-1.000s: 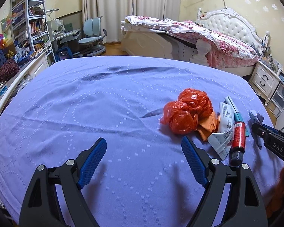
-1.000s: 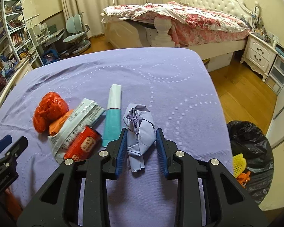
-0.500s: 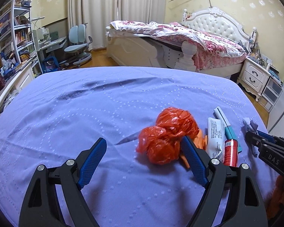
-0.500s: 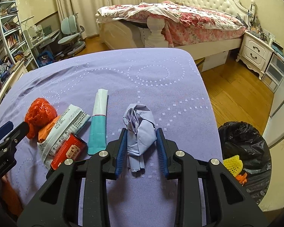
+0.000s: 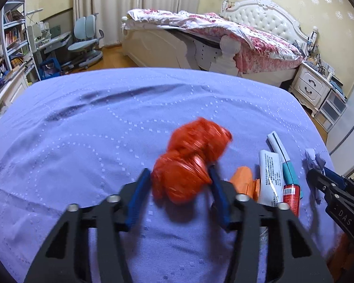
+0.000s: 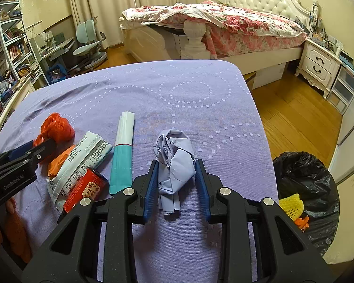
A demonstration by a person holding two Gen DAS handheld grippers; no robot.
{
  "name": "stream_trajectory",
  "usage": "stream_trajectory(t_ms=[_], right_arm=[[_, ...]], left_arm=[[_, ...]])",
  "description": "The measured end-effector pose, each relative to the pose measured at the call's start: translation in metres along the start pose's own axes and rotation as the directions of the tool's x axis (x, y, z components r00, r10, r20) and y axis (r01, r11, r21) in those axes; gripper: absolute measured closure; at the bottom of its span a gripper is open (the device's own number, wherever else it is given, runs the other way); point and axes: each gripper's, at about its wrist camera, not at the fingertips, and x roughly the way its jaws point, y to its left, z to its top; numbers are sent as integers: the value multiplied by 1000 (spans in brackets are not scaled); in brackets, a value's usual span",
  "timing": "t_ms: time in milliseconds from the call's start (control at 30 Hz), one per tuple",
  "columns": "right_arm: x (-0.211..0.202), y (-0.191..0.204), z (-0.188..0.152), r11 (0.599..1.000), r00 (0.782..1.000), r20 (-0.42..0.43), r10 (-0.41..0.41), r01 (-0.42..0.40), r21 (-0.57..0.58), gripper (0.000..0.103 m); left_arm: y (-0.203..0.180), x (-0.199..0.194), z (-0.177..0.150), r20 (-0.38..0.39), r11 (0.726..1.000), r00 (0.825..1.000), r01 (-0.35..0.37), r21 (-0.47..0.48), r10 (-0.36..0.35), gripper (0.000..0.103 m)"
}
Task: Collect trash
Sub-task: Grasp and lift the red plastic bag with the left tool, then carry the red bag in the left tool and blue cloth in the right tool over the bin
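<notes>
Trash is lying in a loose row on the purple-covered tabletop point(image 6: 200, 89), and both grippers are taking hold of a piece. The left gripper point(image 5: 180, 184) has just been closing, and its blue pads are now pressing on the near lobe of the crumpled red plastic bag point(image 5: 191, 162), which is blurred in that view, so how deep the bite goes is hard to tell. The right gripper point(image 6: 177, 179) is pinching the crumpled lilac paper point(image 6: 174, 158) between narrowed jaws. Lifting should probably be straight and slow, since the bag's far lobe is hanging outside the pads and may drag the orange wrapper point(image 5: 244, 181) just beside it. The white pouch point(image 6: 82, 162), red tube point(image 6: 85, 189) and teal-and-white sachet point(image 6: 123, 158) are waiting untouched. The black bin bag point(image 6: 304, 184) on the floor off the tabletop's right edge looks like the destination, so the paper has the shorter carry.
</notes>
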Motion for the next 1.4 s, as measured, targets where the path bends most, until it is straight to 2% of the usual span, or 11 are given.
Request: stream_trajectory(t_ms=[33,200,733,1167,1400], right_arm=[[0,0,0,1000,1000,-1,0,0,0,72],[0,0,0,1000,1000,0,2,-2,0,73],[-21,5,-12,1000,1000,15,27,-26,-10,73],[-73,-17,-48,999,997,68,39,-40,10,73],[-102,-51,-64,997,993,114,-14,6,72,73]], left_arm=[[1,0,-1,-5,1000,1000,12,-5,-12,69],[6,-8,-5,13,999,1000,28,-24,-28,71],[8,-52,-38,54,997,999,10,-71,-6,72],[-34,-92,-59,113,998,992,60,-34,-56,72],[-71,-101,-64,135,994,985,109,19,-110,72]])
